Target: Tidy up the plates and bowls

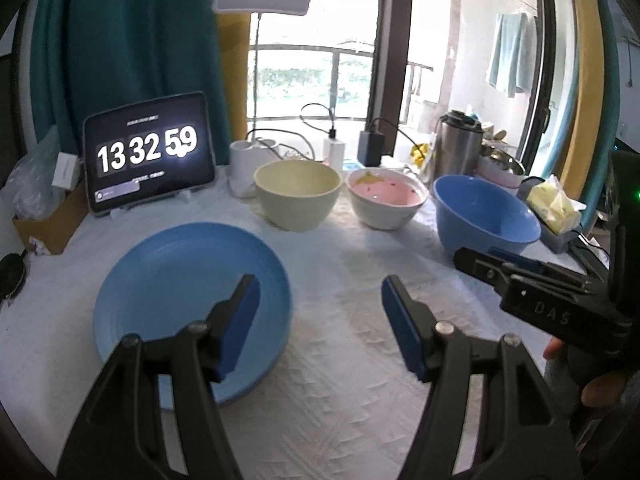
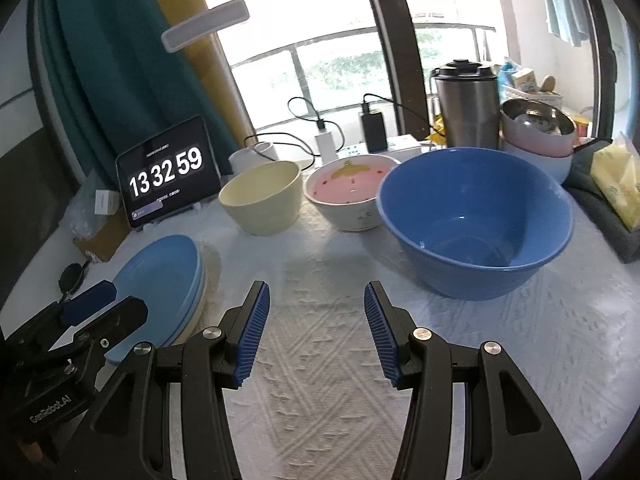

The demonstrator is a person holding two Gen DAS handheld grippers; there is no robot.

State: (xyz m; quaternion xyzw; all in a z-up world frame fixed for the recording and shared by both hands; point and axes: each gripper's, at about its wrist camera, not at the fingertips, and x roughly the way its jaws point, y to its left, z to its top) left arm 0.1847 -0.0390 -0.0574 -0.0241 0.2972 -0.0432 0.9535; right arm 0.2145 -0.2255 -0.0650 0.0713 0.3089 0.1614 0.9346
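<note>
Left gripper [image 1: 320, 304]: jaws apart, nothing between the pads, hovering over the white textured cloth [image 1: 340, 360]. Its left finger [image 1: 236, 320] overlaps the right part of the blue plate [image 1: 180, 280] in view; contact can't be judged.

Blue plate sits front-left on the cloth. The right wrist view shows it's the top of a small stack, with a paler plate rim [image 2: 208, 280] showing under it. Left of the stack: cardboard box [image 1: 48, 220] and plastic bag at the table's left edge. Behind it: tablet [image 1: 148, 152] on a stand showing 13 32 59.

Back row, left to right: cream bowl [image 1: 298, 194], pink-inside bowl [image 1: 386, 198], big blue bowl [image 1: 486, 216]. All upright and empty-looking. Cream and pink stand just beside each other; pink and blue look close, but a gap or a touch isn't clear. Behind them: white lamp base, chargers with cables, steel tumbler [image 1: 458, 146].

Right gripper [image 2: 316, 320]: jaws apart, nothing between them, over bare cloth just in front of the blue bowl's near-left rim.

Open room: wide bare strip of cloth between the plate stack and the blue bowl, running from the front edge up to the bowl row. Both grippers are in it, side by side and near each other.

Right edge is crowded: stacked pink bowls with a steel one [image 2: 538, 124], yellow tissue pack [image 2: 618, 184] on a dark tray.
</note>
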